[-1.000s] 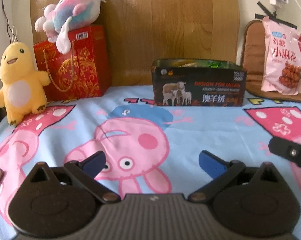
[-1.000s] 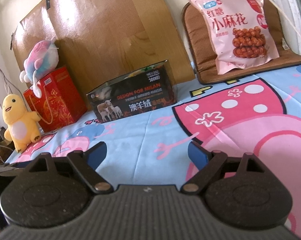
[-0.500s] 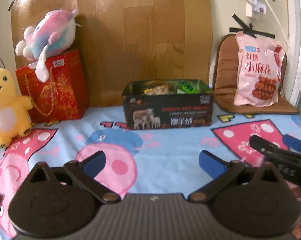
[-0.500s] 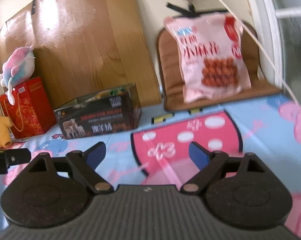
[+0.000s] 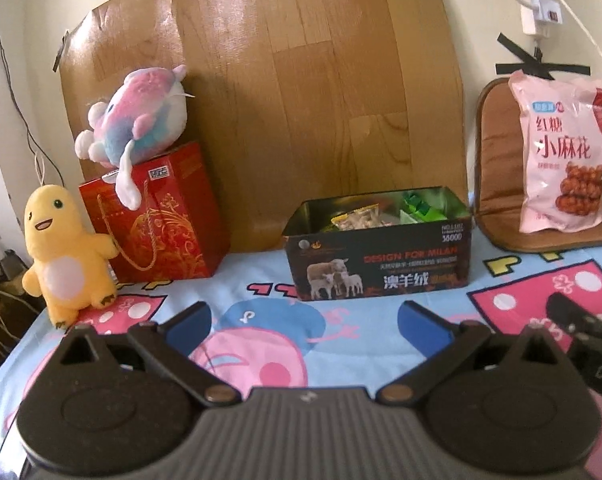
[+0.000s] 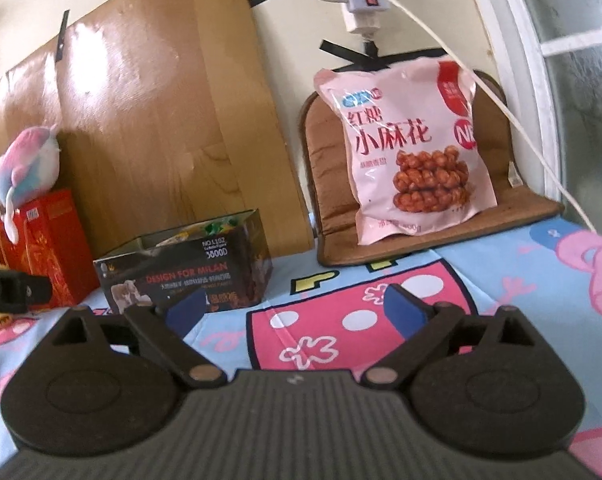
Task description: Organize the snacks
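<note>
The fingers [image 5: 423, 326] of both grippers are spread empty, the right gripper [image 6: 299, 308] aimed at the pink snack bag [image 6: 411, 152] propped at the bed's back edge, presumably for boxing in the open tin [image 5: 377, 248].

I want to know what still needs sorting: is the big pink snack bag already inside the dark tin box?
No, the pink snack bag leans upright against the brown cushion, apart from the dark tin box.

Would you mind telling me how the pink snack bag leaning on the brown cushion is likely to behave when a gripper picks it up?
The pink snack bag looks like glossy film, so probably slippery and crinkly. It leans on the brown cushion, so a push would likely topple it. It appears puffed, probably light, with breakable contents.
</note>
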Tool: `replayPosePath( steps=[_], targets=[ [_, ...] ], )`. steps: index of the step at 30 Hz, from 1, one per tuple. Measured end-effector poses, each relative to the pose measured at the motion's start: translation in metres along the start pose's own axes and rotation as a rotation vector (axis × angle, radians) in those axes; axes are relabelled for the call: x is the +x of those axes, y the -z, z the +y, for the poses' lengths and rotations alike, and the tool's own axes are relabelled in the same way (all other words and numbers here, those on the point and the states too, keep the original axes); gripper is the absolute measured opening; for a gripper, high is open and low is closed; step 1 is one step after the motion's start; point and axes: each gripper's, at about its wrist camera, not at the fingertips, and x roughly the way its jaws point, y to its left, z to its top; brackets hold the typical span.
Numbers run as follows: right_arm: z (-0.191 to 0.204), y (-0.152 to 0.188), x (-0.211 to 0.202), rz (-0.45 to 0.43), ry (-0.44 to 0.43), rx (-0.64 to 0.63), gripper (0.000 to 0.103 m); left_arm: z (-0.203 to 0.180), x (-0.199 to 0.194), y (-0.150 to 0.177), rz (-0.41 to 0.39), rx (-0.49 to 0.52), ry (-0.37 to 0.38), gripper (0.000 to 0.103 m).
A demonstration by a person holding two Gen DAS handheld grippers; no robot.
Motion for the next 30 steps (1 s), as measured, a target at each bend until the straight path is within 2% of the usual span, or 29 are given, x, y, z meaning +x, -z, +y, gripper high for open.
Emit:
replayPosePath(
  steps=[12, 30],
  targets=[
    [-0.002, 0.000, 0.000, 0.026, -0.031, 0.025, 0.097, -0.001, 0.001, 0.004, 0.029, 0.004, -0.009, 0.103],
    [-0.003, 0.001, 0.001, 0.037, -0.029, 0.040, 0.097, -0.008, 0.009, 0.019, 0.086, 0.050, 0.035, 0.103]
  ],
)
